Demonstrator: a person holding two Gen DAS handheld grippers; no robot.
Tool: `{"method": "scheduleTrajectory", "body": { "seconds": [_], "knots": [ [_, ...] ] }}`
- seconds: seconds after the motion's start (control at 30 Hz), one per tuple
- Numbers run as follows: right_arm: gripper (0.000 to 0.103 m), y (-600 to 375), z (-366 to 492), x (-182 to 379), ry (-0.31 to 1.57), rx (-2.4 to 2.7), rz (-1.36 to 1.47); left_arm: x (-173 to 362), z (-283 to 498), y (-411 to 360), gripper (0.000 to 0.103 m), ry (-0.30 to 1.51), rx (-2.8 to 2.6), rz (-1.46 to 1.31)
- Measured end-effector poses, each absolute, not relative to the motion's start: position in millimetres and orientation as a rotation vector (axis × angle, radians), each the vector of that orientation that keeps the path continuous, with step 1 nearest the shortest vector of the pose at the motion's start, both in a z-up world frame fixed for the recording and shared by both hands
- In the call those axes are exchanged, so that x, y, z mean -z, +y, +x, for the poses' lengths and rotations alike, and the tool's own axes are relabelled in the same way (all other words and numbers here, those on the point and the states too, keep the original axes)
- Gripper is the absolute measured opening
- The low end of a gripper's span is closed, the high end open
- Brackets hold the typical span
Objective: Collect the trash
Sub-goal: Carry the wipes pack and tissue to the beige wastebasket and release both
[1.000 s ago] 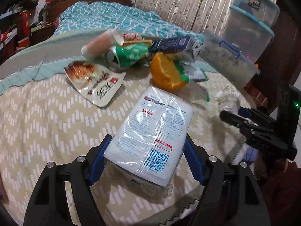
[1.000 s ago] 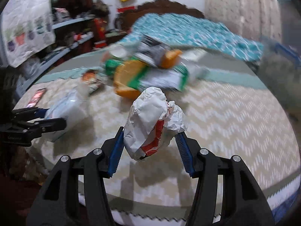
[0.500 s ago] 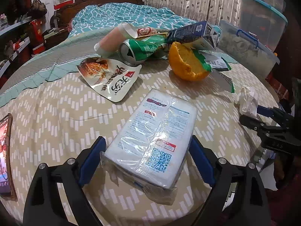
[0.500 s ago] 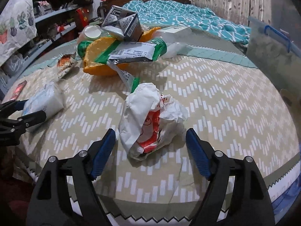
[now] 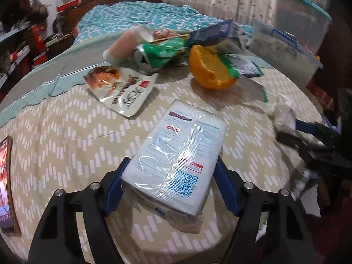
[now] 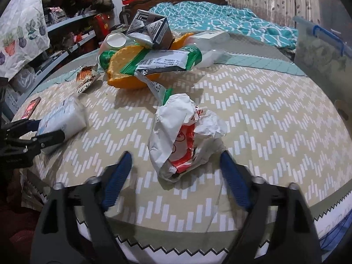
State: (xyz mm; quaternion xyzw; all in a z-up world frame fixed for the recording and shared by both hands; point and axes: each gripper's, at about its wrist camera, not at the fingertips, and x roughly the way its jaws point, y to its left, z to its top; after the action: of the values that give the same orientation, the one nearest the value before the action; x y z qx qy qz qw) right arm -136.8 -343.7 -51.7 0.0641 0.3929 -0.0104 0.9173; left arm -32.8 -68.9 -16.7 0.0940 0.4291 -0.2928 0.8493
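Observation:
A white plastic-wrapped packet (image 5: 179, 156) with blue print lies on the round table, and my left gripper (image 5: 170, 176) has its blue pads against both sides of it. It also shows in the right wrist view (image 6: 63, 118). A crumpled white and red wrapper (image 6: 182, 136) lies on the table between the wide-open jaws of my right gripper (image 6: 176, 167), touching neither pad. It shows in the left wrist view (image 5: 283, 114) too. A trash pile sits farther back: an orange bowl (image 5: 211, 72), a green can (image 5: 158, 55), a dark carton (image 6: 149, 29).
A snack pouch (image 5: 123, 90) lies flat left of the pile. A phone (image 5: 5, 187) lies at the table's left edge. Clear storage bins (image 5: 286, 50) stand to the right, a bed (image 6: 220, 22) behind, shelves (image 6: 66, 33) to the left.
My right gripper opened and let the crumpled wrapper down onto the table. My left gripper opened around the packet half a second ago, then closed back against its sides.

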Motion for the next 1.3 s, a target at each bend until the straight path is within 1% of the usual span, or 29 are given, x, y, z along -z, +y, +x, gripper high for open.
{"method": "scheduleTrajectory", "body": {
  "seconds": [0.2,0.27,0.37,0.47,0.5,0.57,0.6,0.67,0.7,0.83,0.9,0.93,0.97,1.0,1.07,1.1,1.2,1.3],
  "knots": [
    [0.047,-360.9,-155.7,37.6,0.708,-0.017,0.208,-23.0,-49.8,-86.4,0.069,0.852,0.806,0.14],
    [0.047,-373.0,-160.8,35.9,0.684,0.012,0.233,-30.5,-48.8,-101.9,0.069,0.846,0.859,0.134],
    [0.047,-408.4,-170.4,38.4,0.66,0.107,0.289,-37.8,-40.5,-148.7,0.069,0.862,0.945,0.157],
    [0.047,-465.1,-187.3,39.4,0.633,0.238,0.366,-41.7,-35.0,-217.1,0.069,0.874,1.049,0.208],
    [0.047,-483.8,-193.7,37.4,0.62,0.28,0.384,-42.5,-33.8,-254.0,0.069,0.881,1.095,0.245],
    [0.047,-522.2,-205.9,32.4,0.6,0.364,0.412,-43.4,-31.8,-300.6,0.069,0.885,1.163,0.286],
    [0.047,-537.3,-209.5,30.5,0.595,0.397,0.42,-45.3,-33.5,-340.1,0.07,0.886,1.222,0.317],
    [0.047,-574.9,-219.2,26.7,0.583,0.466,0.45,-45.8,-38.4,-387.8,0.07,0.886,1.284,0.342],
    [0.047,-601.5,-224.8,26.4,0.581,0.499,0.478,-46.6,-39.8,-425.4,0.07,0.892,1.327,0.353],
    [0.048,-662.2,-230.1,28.0,0.588,0.606,0.503,-41.4,-41.5,-523.3,0.072,0.929,1.403,0.372],
    [0.053,-686.6,-226.6,29.8,0.587,0.633,0.512,-36.5,-41.9,-570.2,0.076,0.952,1.433,0.375],
    [0.059,-694.8,-228.7,31.7,0.587,0.645,0.519,-34.0,-42.9,-586.2,0.08,0.962,1.434,0.383],
    [0.071,-704.3,-228.0,32.9,0.584,0.678,0.53,-29.0,-43.6,-603.9,0.088,0.969,1.413,0.403],
    [0.073,-709.6,-231.1,32.5,0.568,0.707,0.54,-25.9,-44.1,-613.8,0.09,0.966,1.383,0.421],
    [0.073,-712.2,-238.1,29.9,0.538,0.722,0.555,-22.0,-43.5,-624.8,0.088,0.971,1.319,0.443],
    [0.073,-710.9,-245.8,27.0,0.51,0.734,0.563,-23.5,-41.8,-618.4,0.088,0.984,1.308,0.415],
    [0.073,-694.6,-266.3,15.8,0.41,0.738,0.585,-39.3,-43.7,-576.9,0.088,0.945,1.326,0.362],
    [0.071,-675.5,-262.5,5.4,0.381,0.654,0.593,-57.8,-44.7,-519.3,0.088,0.918,1.355,0.32]
  ]
}}
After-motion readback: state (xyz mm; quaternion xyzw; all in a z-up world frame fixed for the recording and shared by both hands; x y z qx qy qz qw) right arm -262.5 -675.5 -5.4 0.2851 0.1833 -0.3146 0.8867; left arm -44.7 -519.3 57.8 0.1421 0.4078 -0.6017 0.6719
